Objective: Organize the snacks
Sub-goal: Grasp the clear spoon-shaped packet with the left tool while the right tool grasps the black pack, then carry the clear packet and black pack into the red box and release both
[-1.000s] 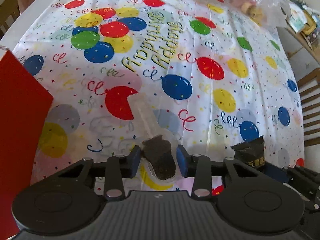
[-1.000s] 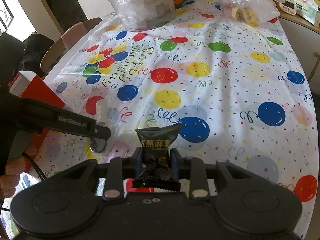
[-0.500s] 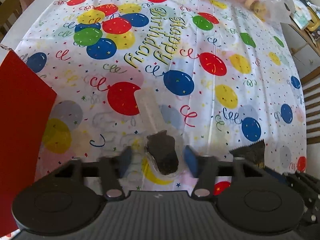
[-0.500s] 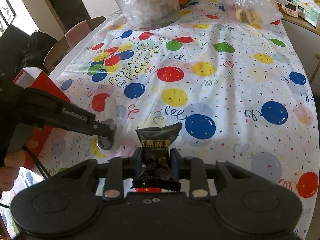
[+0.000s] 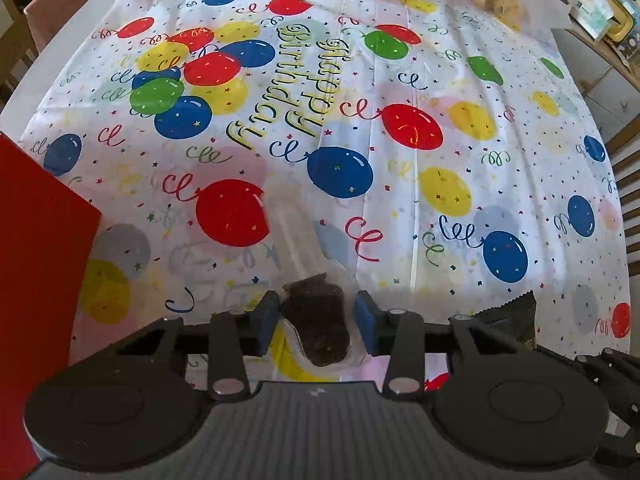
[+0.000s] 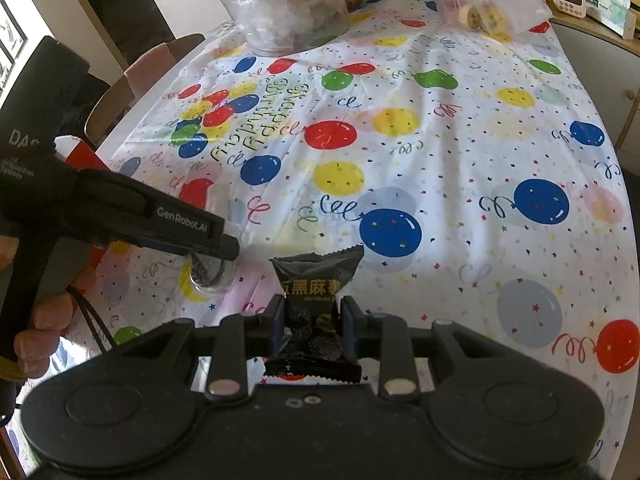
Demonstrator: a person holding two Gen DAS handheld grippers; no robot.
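Observation:
A dark snack in a clear wrapper (image 5: 318, 326) lies on the balloon tablecloth (image 5: 400, 184) between the blue pads of my left gripper (image 5: 316, 322). The pads stand apart on either side of it and do not touch it. It also shows in the right wrist view (image 6: 208, 272) under the left gripper's (image 6: 224, 246) tip. My right gripper (image 6: 312, 322) is shut on a black sesame snack packet (image 6: 316, 292) with gold and white print, held upright above the cloth. The packet's top edge shows in the left wrist view (image 5: 510, 316).
A red box (image 5: 36, 280) stands at the left by the left gripper. A clear tub of white wrapped snacks (image 6: 288, 12) and a plastic bag of round snacks (image 6: 488, 8) sit at the far end. Chairs (image 6: 132, 92) line the left side.
The left gripper's jaws have opened from holding the clear-wrapped dark snack, which now lies on the cloth. Both grippers have drawn back a little. The right gripper still holds its packet.

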